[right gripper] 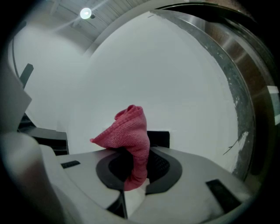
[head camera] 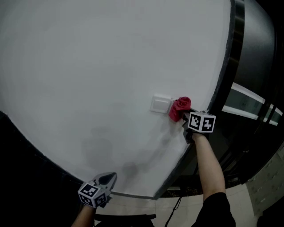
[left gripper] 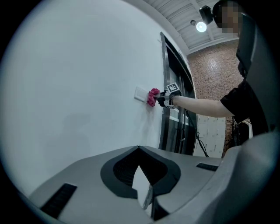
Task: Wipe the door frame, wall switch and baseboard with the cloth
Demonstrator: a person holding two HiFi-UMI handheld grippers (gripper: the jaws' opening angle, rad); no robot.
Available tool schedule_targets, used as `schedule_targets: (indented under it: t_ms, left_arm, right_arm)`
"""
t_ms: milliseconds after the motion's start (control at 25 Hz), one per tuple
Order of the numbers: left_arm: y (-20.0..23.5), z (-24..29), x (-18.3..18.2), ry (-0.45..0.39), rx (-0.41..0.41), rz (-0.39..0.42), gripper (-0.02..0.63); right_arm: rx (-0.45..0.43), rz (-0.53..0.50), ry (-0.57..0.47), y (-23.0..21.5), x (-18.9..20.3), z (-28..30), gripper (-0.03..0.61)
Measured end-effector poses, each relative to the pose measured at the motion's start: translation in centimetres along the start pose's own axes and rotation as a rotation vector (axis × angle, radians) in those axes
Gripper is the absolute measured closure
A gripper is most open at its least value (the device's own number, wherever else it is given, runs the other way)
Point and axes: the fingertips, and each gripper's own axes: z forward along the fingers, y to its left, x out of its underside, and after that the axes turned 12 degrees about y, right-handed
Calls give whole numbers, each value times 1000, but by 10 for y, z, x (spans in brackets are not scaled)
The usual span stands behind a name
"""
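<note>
The left gripper (head camera: pixel 108 181) is hanging nearest, its grey jaws pressed together on nothing. Further up, the right gripper (head camera: pixel 184 116) is pinching a bunched red cloth (head camera: pixel 179 107), soft and nubbly in weave, and is holding it against the right edge of the wall switch (head camera: pixel 159 104), a smooth white rectangular plate on the matte white wall (head camera: pixel 102 57). The switch wipe is probably under way. The dark, glossy door frame (head camera: pixel 231 53) beyond is giving no sign either way, and no baseboard is showing.

Dim, greyish frames; ceiling lamp (right gripper: pixel 85 13) glares; fisheye views vignette black and bend at edges
</note>
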Motion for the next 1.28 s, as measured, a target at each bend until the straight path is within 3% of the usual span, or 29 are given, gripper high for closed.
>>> schedule_targets:
  t_ms: [520, 680, 920, 1040, 1200, 1280]
  left_arm:
    - [-8, -6, 4, 12, 3, -2, 621]
    - [-8, -8, 7, 24, 14, 1, 621]
    - [-6, -11, 12, 25, 23, -10, 621]
    - [-3, -13, 14, 28, 30, -14, 621]
    - [6, -15, 15, 24, 31, -31, 621]
    - [8, -14, 14, 16, 38, -39, 621]
  right_arm:
    - [41, 32, 22, -37, 11, -16, 523]
    - [46, 89, 9, -45, 15, -19, 523]
    - [132, 119, 52, -62, 24, -26, 523]
    - [208, 29, 35, -60, 7, -43, 525]
    - [427, -259, -22, -48, -41, -67, 523]
    - [532, -397, 4, -40, -54, -64, 523]
